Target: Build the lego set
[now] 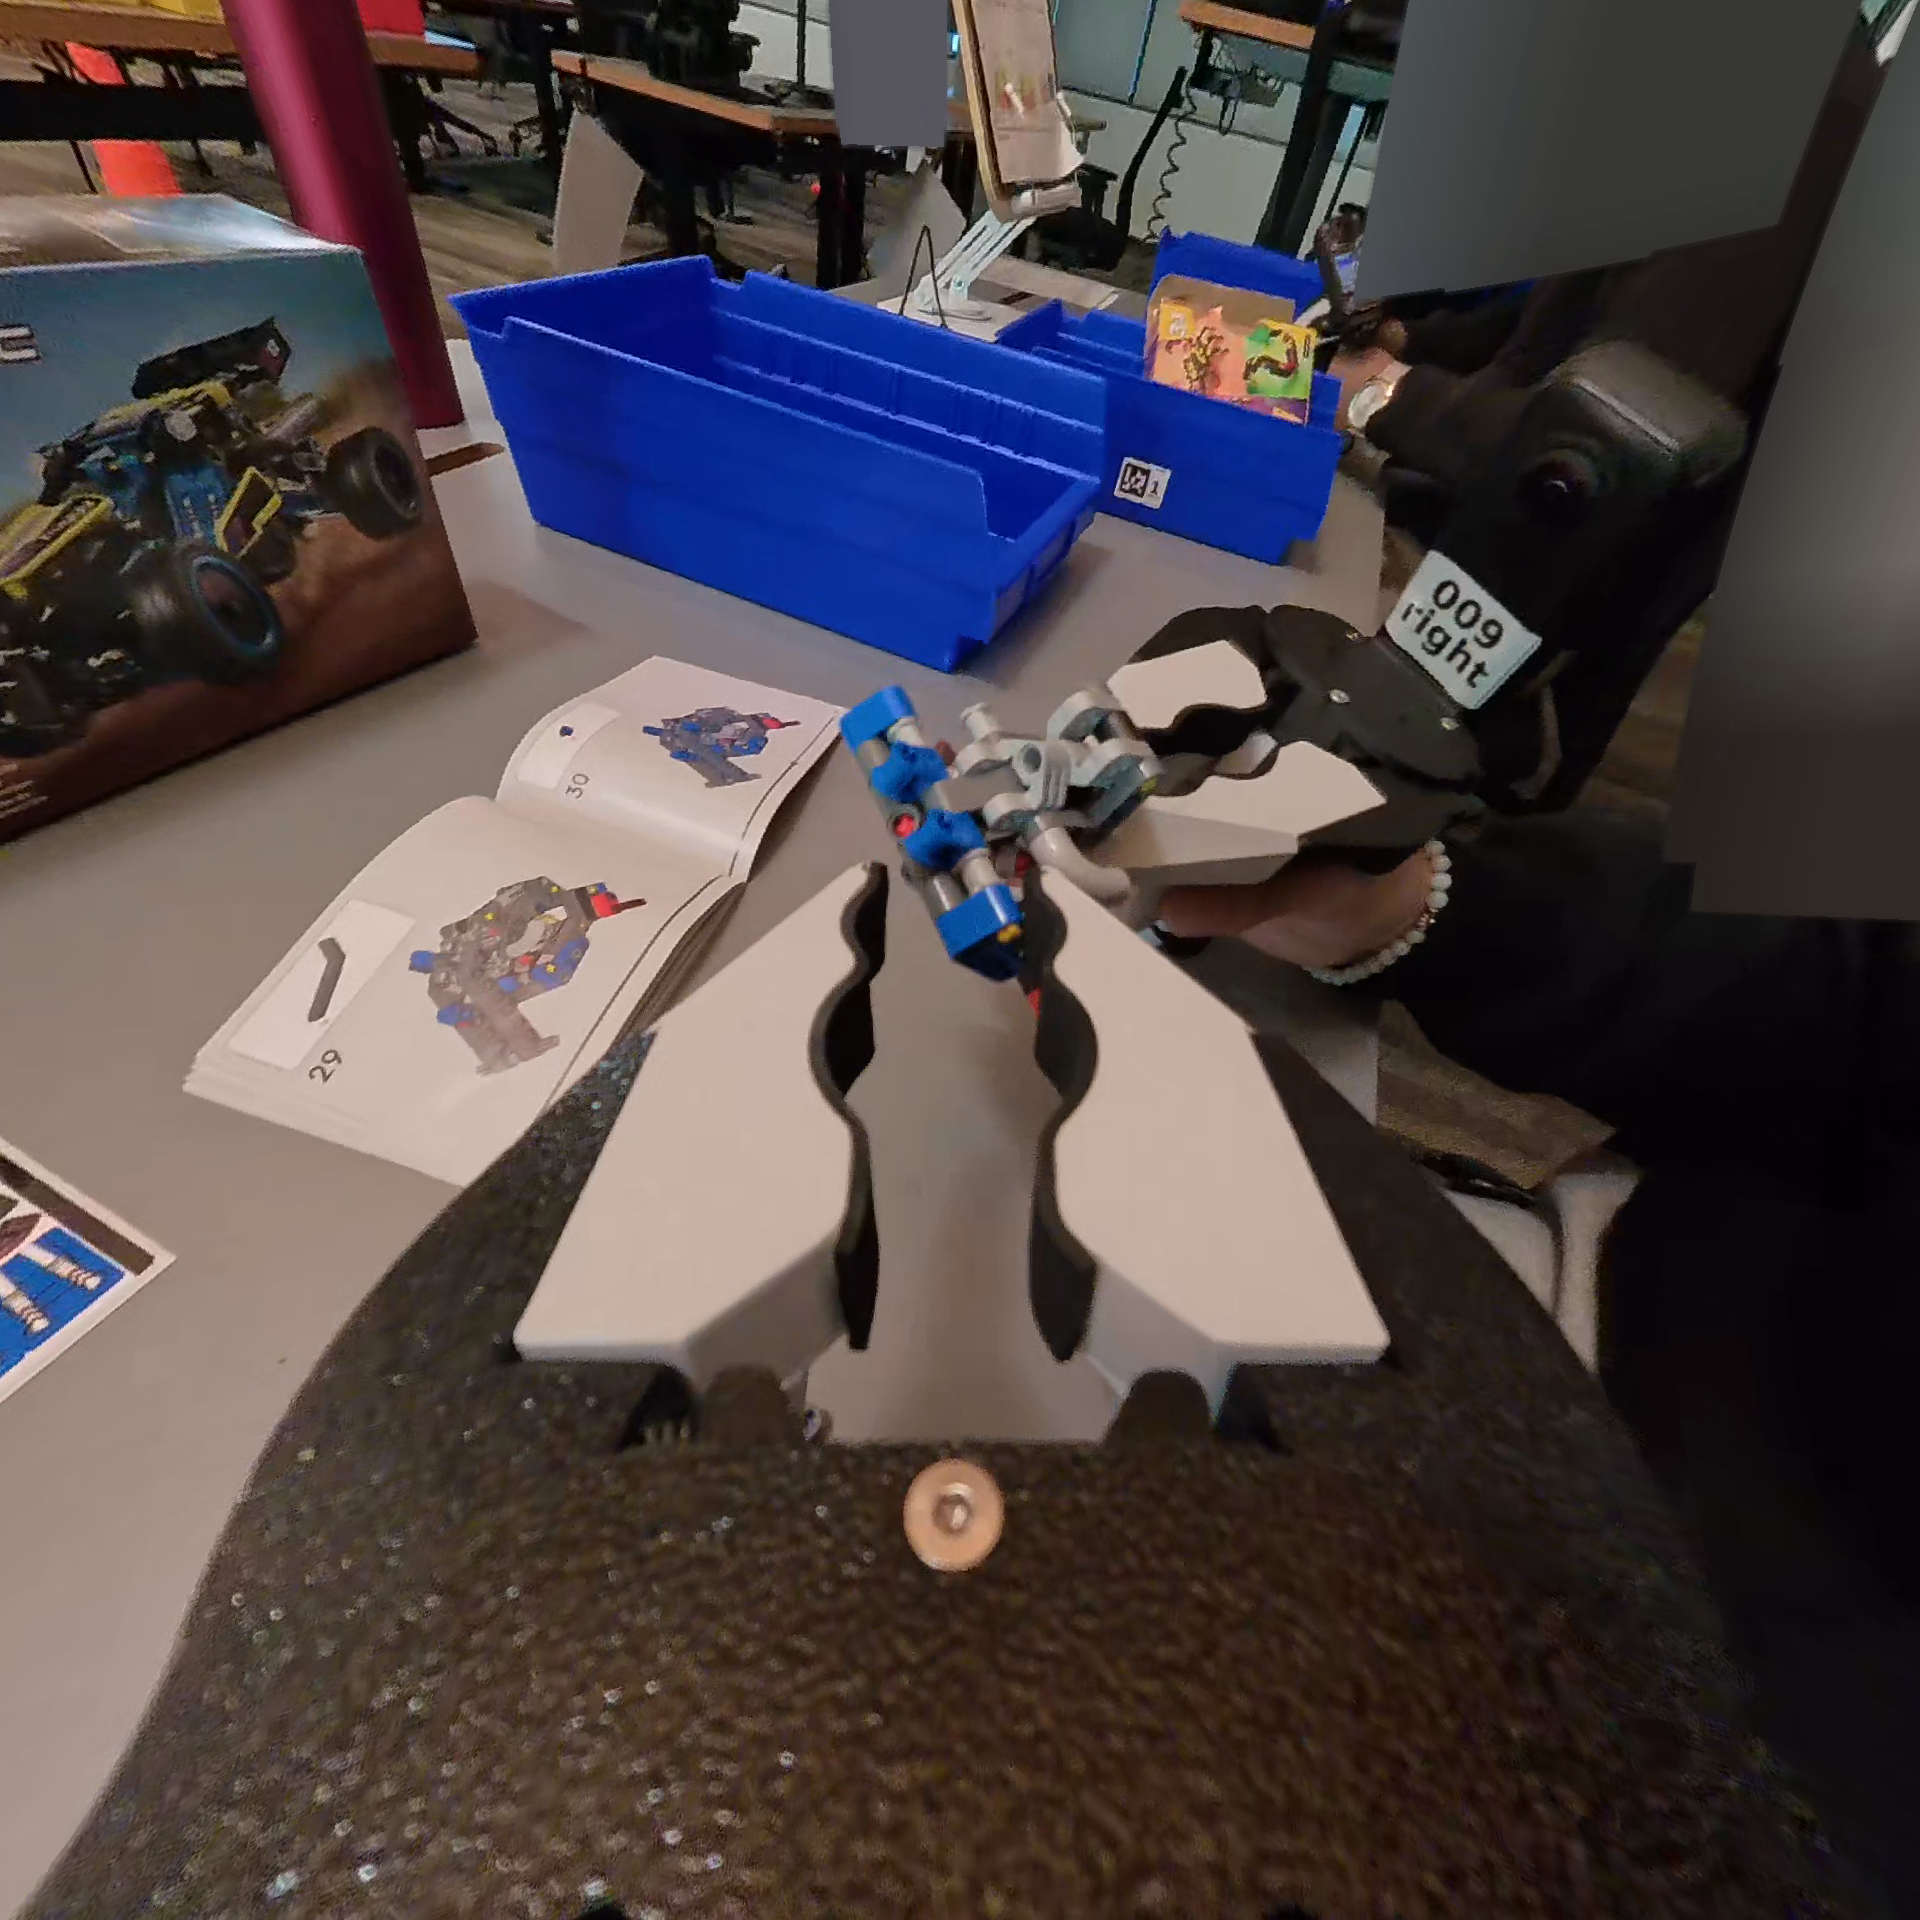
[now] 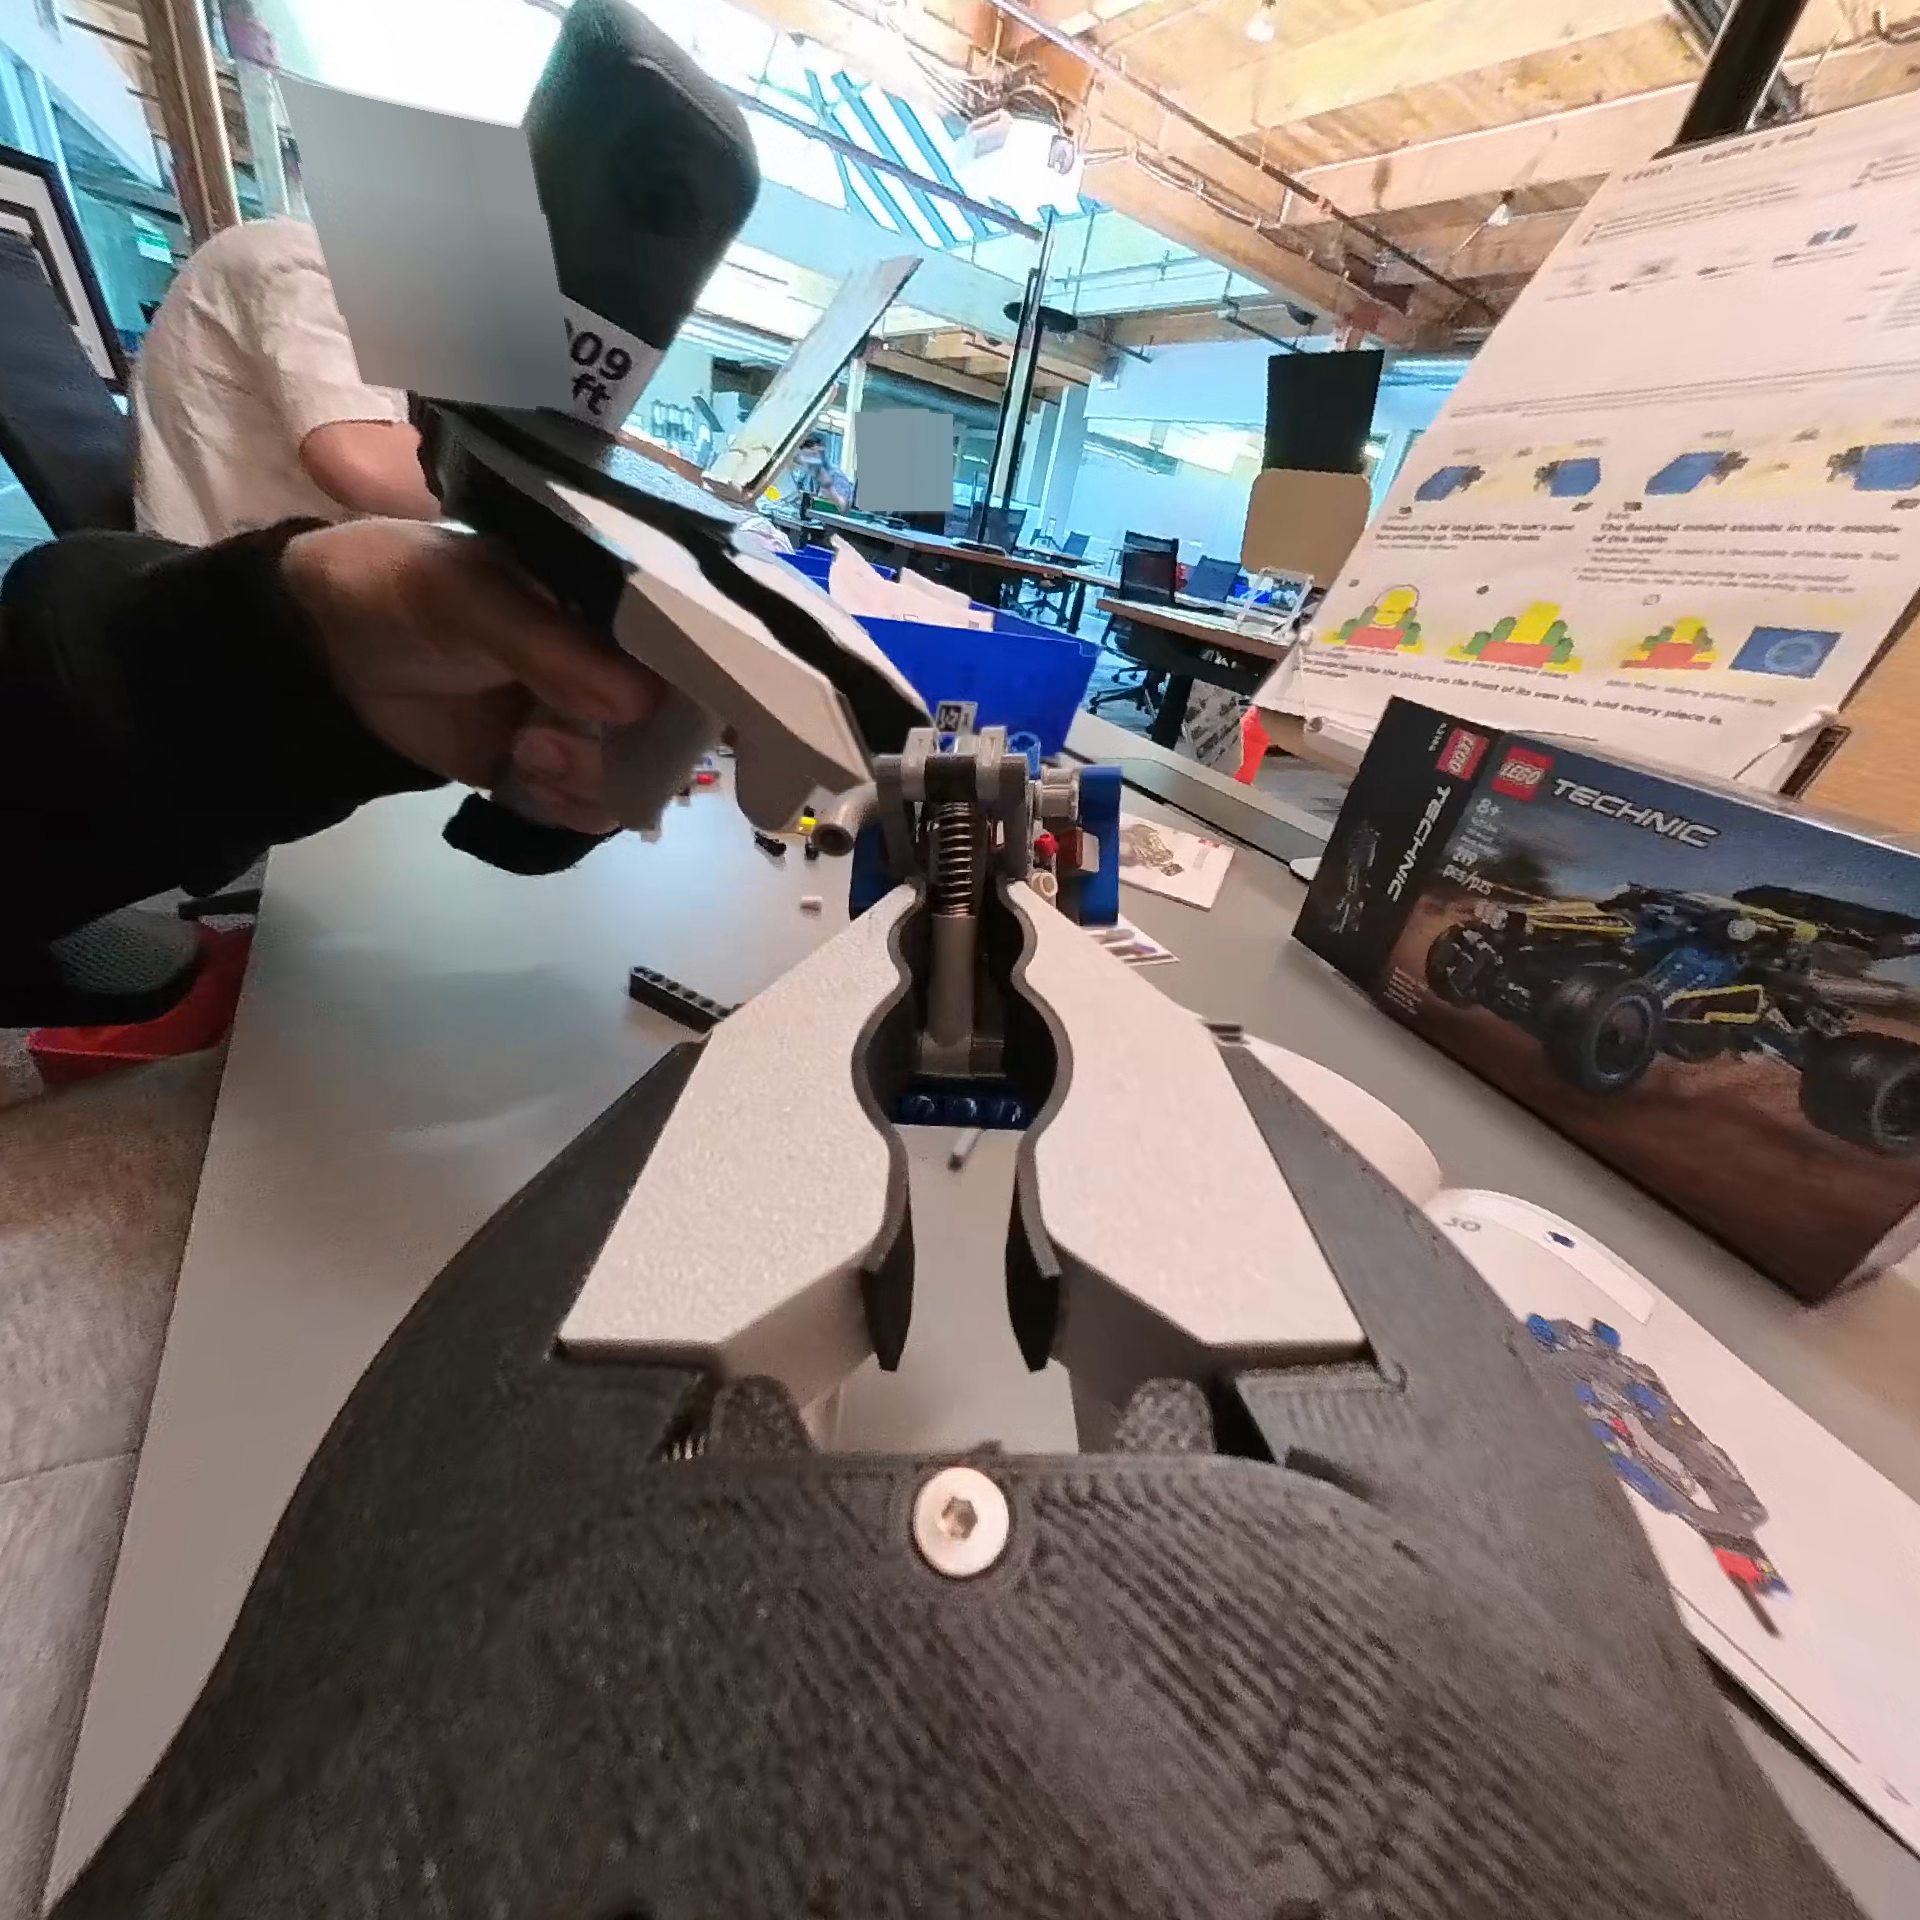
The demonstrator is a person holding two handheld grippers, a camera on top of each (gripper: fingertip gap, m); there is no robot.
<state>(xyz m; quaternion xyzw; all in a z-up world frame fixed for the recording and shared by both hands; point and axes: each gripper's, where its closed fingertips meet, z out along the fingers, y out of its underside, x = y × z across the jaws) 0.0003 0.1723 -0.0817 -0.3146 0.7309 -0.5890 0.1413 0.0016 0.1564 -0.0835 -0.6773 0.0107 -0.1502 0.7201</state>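
Observation:
A grey and blue lego assembly (image 1: 966,790) with a spring shock absorber is held above the grey table. My right gripper (image 2: 961,904) is shut on its grey shock part (image 2: 951,831); it also shows in the left wrist view (image 1: 1117,774), coming in from the right. My left gripper (image 1: 956,883) is open, with the assembly's blue end (image 1: 977,930) between its fingertips, nearer the right finger. In the right wrist view the left gripper (image 2: 862,769) comes down from the upper left and its tip meets the top of the assembly.
An open instruction booklet (image 1: 499,935) lies left of the grippers, the set's box (image 1: 187,499) behind it. Blue bins (image 1: 779,468) stand at the back. A sticker sheet (image 1: 62,1268) lies at the left edge. A black beam (image 2: 681,1000) and small loose pieces (image 2: 800,826) lie on the table. Left and right tips are no more than a few centimetres apart.

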